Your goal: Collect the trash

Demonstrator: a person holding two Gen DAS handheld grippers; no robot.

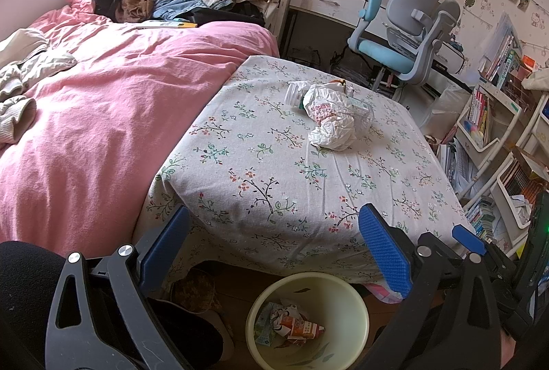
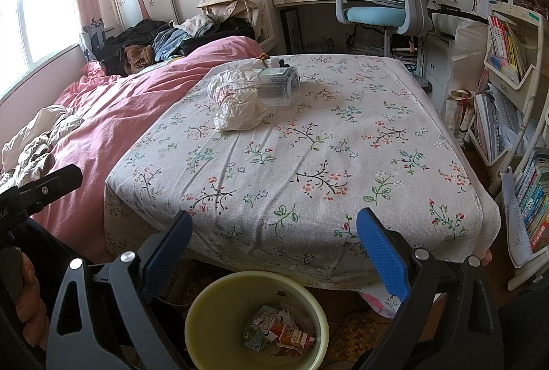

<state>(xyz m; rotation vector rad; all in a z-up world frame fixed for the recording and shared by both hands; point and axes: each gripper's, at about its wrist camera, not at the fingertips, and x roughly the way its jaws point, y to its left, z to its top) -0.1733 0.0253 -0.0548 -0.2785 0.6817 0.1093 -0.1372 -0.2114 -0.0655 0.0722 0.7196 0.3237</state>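
The left hand-held gripper (image 1: 274,253) hangs over the near edge of the tabletop (image 1: 274,164) with its blue pads wide apart and nothing between them. The right hand-held gripper (image 2: 279,253) is held the same way over that edge, jaws spread and empty. On the floral cloth, toward the far side of the tabletop, lies a crumpled white paper bag (image 1: 329,121) touching a clear plastic container (image 2: 279,85), with a small white bottle (image 1: 294,93) just behind them. Below the near edge, on the floor, stands a pale yellow trash bin (image 2: 255,318) holding a crushed drink carton (image 2: 291,335) and other scraps. A pink bed (image 1: 103,116) adjoins the tabletop's left edge
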